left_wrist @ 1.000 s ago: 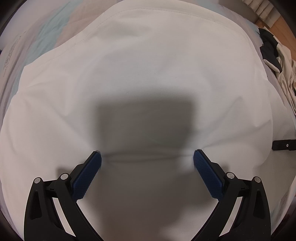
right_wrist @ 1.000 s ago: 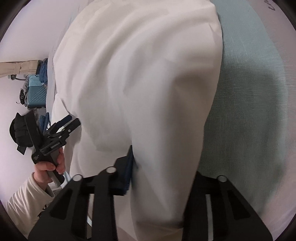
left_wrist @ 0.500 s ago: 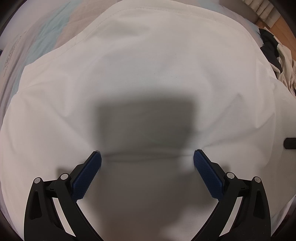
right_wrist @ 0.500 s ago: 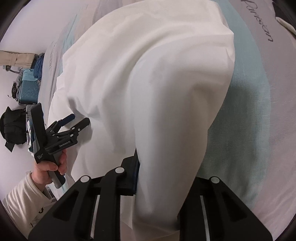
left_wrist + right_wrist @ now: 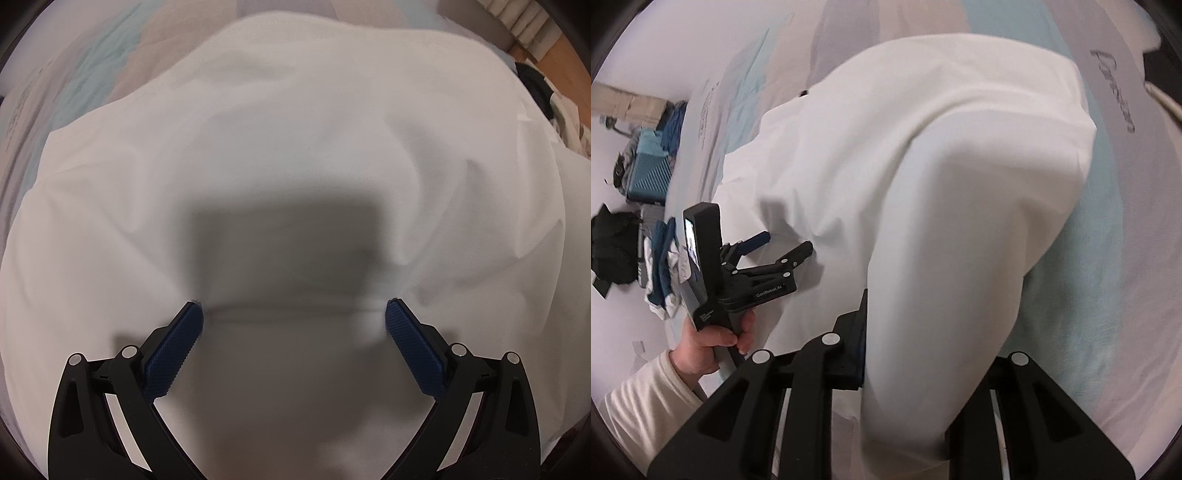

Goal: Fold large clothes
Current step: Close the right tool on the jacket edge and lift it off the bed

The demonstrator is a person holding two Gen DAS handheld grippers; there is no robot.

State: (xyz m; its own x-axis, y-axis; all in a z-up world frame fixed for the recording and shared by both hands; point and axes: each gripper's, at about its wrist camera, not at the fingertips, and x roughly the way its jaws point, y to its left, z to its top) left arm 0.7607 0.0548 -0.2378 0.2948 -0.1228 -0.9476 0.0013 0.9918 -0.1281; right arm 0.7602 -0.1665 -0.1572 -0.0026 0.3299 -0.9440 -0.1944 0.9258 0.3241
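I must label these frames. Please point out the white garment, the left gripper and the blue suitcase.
white garment (image 5: 960, 206): right wrist view, on the lifted fold.
left gripper (image 5: 786, 245): right wrist view, between its fingertips.
blue suitcase (image 5: 648, 170): right wrist view, on its ribbed side.

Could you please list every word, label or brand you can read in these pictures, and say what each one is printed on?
"GenRobot.AI": white letters on the black body of the left tool, seen from the right wrist.
Dark cursive word on the bedspread: blurred, cannot be read for certain.
Round printed emblem near the bedspread's far edge: too blurred to read.
Small white print on the left tool's handle: too small to read.
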